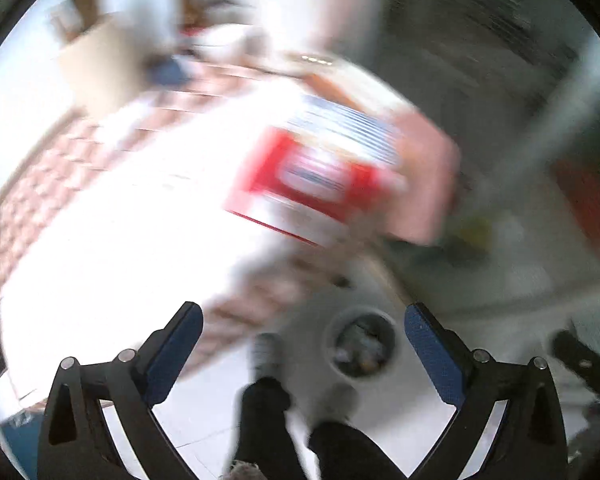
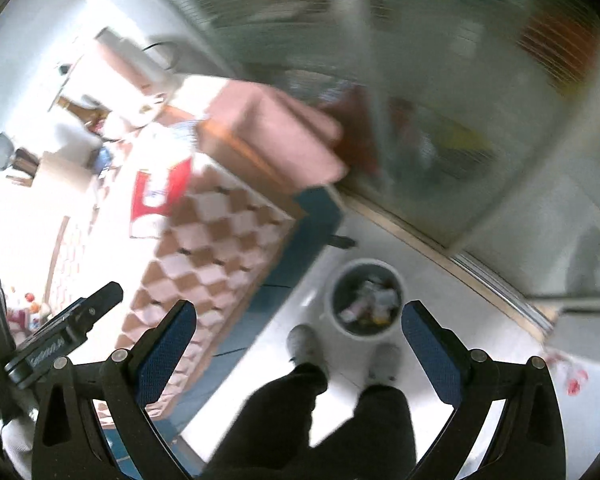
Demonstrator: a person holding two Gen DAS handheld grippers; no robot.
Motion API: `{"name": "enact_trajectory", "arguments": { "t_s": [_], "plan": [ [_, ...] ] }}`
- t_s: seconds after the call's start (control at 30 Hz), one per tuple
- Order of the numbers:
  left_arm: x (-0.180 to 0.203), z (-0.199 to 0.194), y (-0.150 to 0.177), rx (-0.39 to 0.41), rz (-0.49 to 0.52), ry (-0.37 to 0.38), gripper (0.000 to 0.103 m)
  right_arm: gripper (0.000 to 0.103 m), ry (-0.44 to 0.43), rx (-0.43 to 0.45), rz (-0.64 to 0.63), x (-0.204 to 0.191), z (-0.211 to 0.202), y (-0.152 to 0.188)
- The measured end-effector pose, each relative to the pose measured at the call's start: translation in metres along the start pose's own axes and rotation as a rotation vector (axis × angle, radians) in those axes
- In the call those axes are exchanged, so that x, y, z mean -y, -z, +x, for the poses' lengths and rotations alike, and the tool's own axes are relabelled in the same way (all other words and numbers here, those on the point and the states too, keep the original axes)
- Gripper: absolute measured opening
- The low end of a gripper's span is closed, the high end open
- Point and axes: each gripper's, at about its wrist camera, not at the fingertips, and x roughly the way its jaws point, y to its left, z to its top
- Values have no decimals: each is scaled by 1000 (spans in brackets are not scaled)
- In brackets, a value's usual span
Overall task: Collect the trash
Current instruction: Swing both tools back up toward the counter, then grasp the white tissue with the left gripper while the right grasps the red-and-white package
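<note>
Holding both tools wide open and empty: left gripper [image 1: 302,354], right gripper [image 2: 299,354]. Below and ahead of the right gripper, our shoes, then the trash bin [image 2: 365,298], already holding litter. Beyond to its left, the checkered bed [image 2: 204,264] with red-and-white packaging [image 2: 158,196]. Risk: the views are blurred, so we may misjudge any reach.

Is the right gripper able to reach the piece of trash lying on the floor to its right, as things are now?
Probably yes. The right gripper is open and holds nothing, and the red-and-white trash lies on bare floor with nothing around it. It sits well off to the side, so the person must turn and lower the gripper.
</note>
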Motion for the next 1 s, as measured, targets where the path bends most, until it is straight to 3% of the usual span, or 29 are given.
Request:
{"name": "enact_trajectory", "arguments": {
  "t_s": [0.03,0.17,0.33,0.5,0.57,0.6,0.67,0.7,0.77,0.83,0.9,0.93,1.0],
  "plan": [
    [-23,6,-14,-6,-44,-42,103,103,-12,-2,-15,-18,9,-14],
    [-125,44,-73,-11,-213,-98,103,103,-23,-18,-74,-93,63,-65],
    [-214,109,-140,-32,-305,-143,103,103,30,-48,-70,-165,149,-121],
    [-245,168,-187,-50,-273,-182,102,103,182,-80,-34,-198,233,-158],
    [-252,191,-201,-67,-247,-187,102,103,249,-48,-60,-212,246,-164],
    [-254,199,-205,-73,-237,-182,102,103,250,-66,-80,-222,255,-166],
    [-255,215,-214,-81,-214,-176,101,103,332,-80,-105,-235,265,-167],
    [-255,215,-217,-55,-210,-160,94,103,371,-77,-126,-241,270,-165],
    [-254,213,-222,-14,-197,-114,64,103,373,-36,-150,-247,271,-161],
    [-243,210,-225,-3,-147,-121,2,101,368,-5,-163,-250,271,-156],
    [-236,209,-223,-9,-111,-124,2,91,365,18,-187,-256,269,-153],
    [-235,208,-221,-9,-107,-120,2,81,379,31,-210,-260,266,-151],
    [-231,202,-213,-11,-96,-108,2,38,401,69,-249,-268,261,-148]
  ]
}}
